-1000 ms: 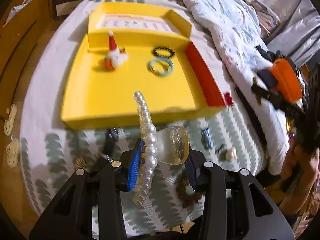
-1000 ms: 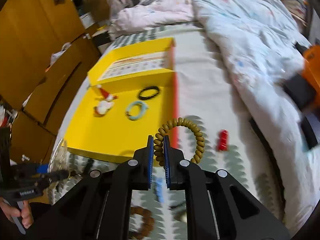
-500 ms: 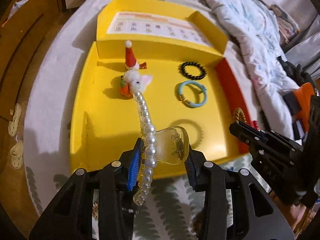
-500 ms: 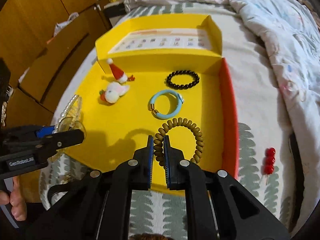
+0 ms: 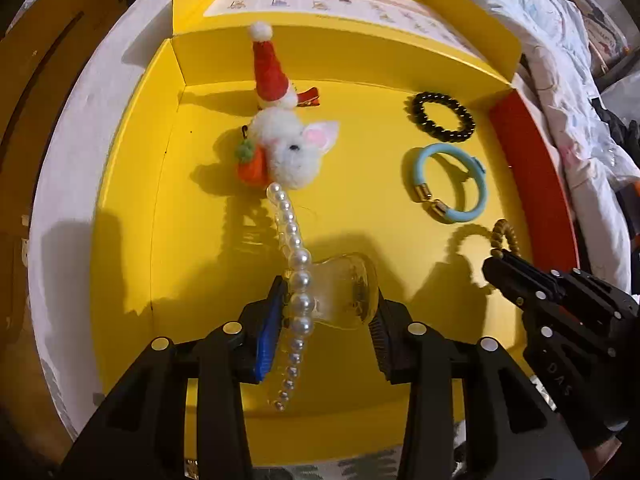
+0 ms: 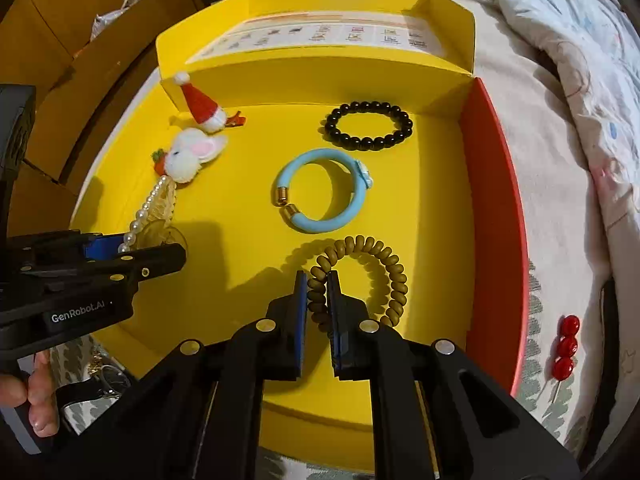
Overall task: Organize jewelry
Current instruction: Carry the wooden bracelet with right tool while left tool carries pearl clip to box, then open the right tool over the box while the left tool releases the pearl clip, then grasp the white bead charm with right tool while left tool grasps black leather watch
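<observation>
Yellow tray [image 6: 440, 240]: lay on the bed, its lid flap standing open at the far side and a red wall [image 6: 496, 208] along its right edge.
Left gripper [image 5: 328, 312]: hovered over the tray's near left part, pads pinching a clear hair claw [image 5: 344, 292] trimmed with a row of pearls [image 5: 296, 264].
Claw: its pearl end pointed away from the camera, the tip just beside the bunny clip [image 5: 292, 152] (touching or not, I could not tell).
Right gripper [image 6: 318, 300]: pressed together on a brown coil bracelet [image 6: 360, 276], held over the tray's near right part.
Bracelet: its loop hung forward of the pads, near the blue bangle [image 6: 324, 192]; whether it rested on the tray floor could not be told.
Bangle: lay flat mid-tray, gold caps at its open ends, apart from the black bead bracelet [image 6: 368, 126] behind it.
Santa hat clip [image 6: 204, 106]: lay at the far left corner, just behind the bunny.
Red bead pin [image 6: 566, 346]: sat outside the tray on the patterned bedsheet [image 6: 560, 264], right of the red wall.
Hand [image 6: 36, 396]: bare fingers gripped the left gripper's handle, seen at the lower left of the right wrist view.
Duvet [image 6: 580, 40]: bunched along the bed's right side (pale, with small prints).
Wood cabinets [image 6: 60, 20]: stood beyond the bed's left edge.
</observation>
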`<action>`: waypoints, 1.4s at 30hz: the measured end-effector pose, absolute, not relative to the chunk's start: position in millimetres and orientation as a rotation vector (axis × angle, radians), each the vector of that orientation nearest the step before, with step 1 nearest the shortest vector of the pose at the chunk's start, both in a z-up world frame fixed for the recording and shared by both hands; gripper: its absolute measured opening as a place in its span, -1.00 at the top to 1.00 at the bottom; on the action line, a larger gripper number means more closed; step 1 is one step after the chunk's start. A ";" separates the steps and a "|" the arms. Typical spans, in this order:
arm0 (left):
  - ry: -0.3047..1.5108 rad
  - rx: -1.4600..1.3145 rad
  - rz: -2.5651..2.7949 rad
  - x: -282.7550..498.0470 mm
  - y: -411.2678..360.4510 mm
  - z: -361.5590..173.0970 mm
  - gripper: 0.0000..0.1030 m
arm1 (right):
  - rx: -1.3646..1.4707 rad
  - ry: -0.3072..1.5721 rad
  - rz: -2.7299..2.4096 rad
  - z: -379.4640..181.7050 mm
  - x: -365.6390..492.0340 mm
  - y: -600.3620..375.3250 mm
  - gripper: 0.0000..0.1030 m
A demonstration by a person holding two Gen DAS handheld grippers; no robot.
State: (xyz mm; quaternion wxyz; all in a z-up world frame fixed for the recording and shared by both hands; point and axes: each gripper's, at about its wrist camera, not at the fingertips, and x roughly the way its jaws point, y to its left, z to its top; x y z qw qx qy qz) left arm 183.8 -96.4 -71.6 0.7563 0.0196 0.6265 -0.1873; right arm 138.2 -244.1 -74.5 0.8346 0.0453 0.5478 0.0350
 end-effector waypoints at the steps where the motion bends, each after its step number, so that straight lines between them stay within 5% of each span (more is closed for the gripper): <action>1: 1.368 0.041 -0.406 185.3 -95.7 -72.6 0.23 | 0.094 1.161 0.073 -74.8 139.1 -244.0 0.79; 16: 1.360 0.042 -0.387 199.5 -94.2 -77.6 0.22 | 0.093 1.159 0.061 -81.3 142.5 -241.0 0.63; 20: 1.326 0.040 -0.378 197.7 -94.2 -69.8 -0.09 | 0.101 1.131 0.053 -71.7 139.7 -243.0 0.62; 24: 1.287 0.037 -0.379 194.4 -92.4 -57.3 -0.13 | 0.113 1.090 0.043 -57.6 130.8 -249.5 0.62; 42: 1.119 0.038 -0.461 92.1 -59.7 22.4 -0.16 | 0.142 0.952 -0.056 18.0 -16.1 -299.3 0.56</action>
